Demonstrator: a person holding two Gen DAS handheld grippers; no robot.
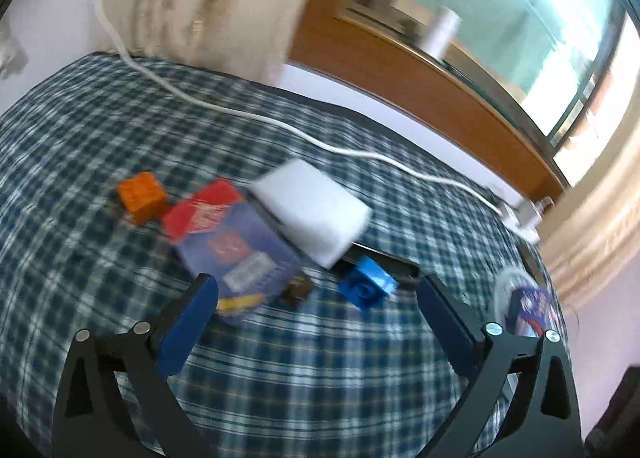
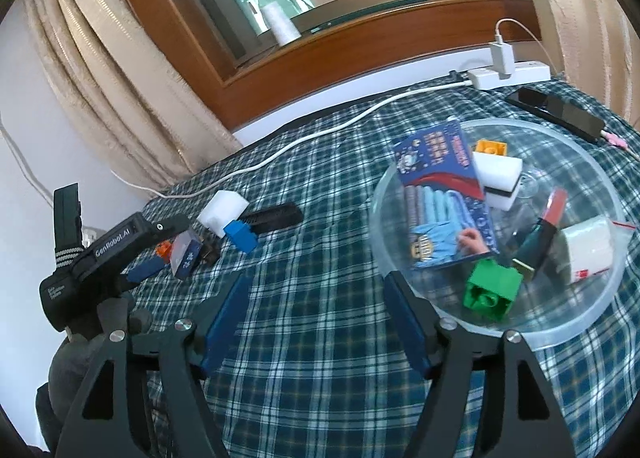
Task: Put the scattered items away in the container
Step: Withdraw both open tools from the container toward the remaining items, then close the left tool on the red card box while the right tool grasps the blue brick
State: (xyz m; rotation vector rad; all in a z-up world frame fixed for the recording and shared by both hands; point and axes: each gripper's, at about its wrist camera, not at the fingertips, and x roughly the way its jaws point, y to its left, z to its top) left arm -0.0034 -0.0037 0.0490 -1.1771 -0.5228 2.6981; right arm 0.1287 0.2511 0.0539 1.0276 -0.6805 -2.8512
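My left tongs (image 1: 316, 290) gape empty over bare checked desk (image 2: 320, 298), facing the blurred orange block (image 1: 141, 197), card box (image 1: 236, 254), white sponge (image 1: 316, 210) and blue block (image 1: 368, 286). My right tongs (image 2: 316, 290) hang released beside the glass bowl (image 2: 560, 334) near the right edge.

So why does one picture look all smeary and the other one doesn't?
Left wrist view: motion blur smears the blue block and white sponge. Right wrist view: sharp, the green block crisp in the clear bowl. Both bend straight edges, being fisheye.
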